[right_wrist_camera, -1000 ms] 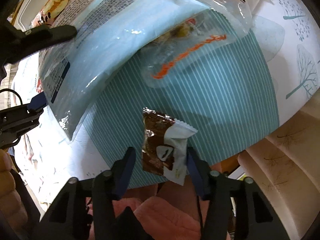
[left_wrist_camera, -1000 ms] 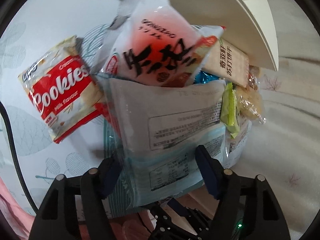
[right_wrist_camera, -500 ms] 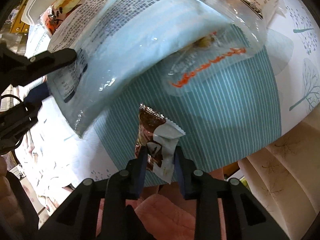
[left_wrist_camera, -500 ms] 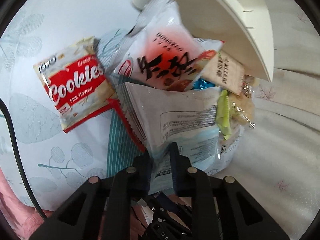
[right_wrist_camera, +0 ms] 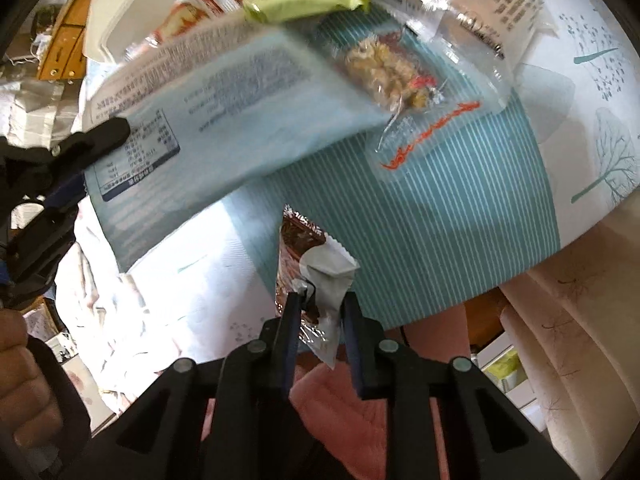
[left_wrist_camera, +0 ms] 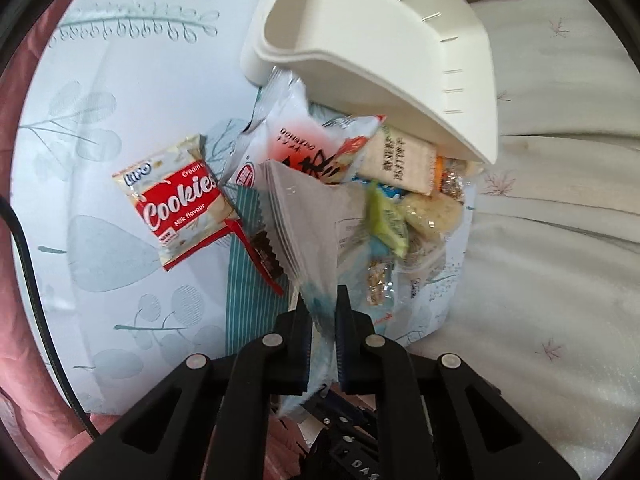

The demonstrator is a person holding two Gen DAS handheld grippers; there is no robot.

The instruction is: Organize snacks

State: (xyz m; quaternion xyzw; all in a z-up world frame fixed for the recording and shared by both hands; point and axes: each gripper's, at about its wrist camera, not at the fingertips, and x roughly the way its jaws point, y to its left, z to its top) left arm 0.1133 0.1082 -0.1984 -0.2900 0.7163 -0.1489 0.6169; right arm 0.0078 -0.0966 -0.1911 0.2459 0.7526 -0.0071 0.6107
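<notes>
Left wrist cam: my left gripper at bottom centre is pinched tight on the corner of a pale blue snack bag, with the red Cookies pack lying centre-left and a white bin up top. Right wrist cam: my right gripper, jaws closing, squeezes a brown-and-white chocolate wrapper above the teal striped tablecloth; that blue bag fills the upper left.

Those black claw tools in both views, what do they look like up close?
Each is matt black plastic. The left gripper and right gripper have two flat jaws lined with dark blue pads, on angular linkage arms with silver round rivets. A black cable trails beside the left one.
</notes>
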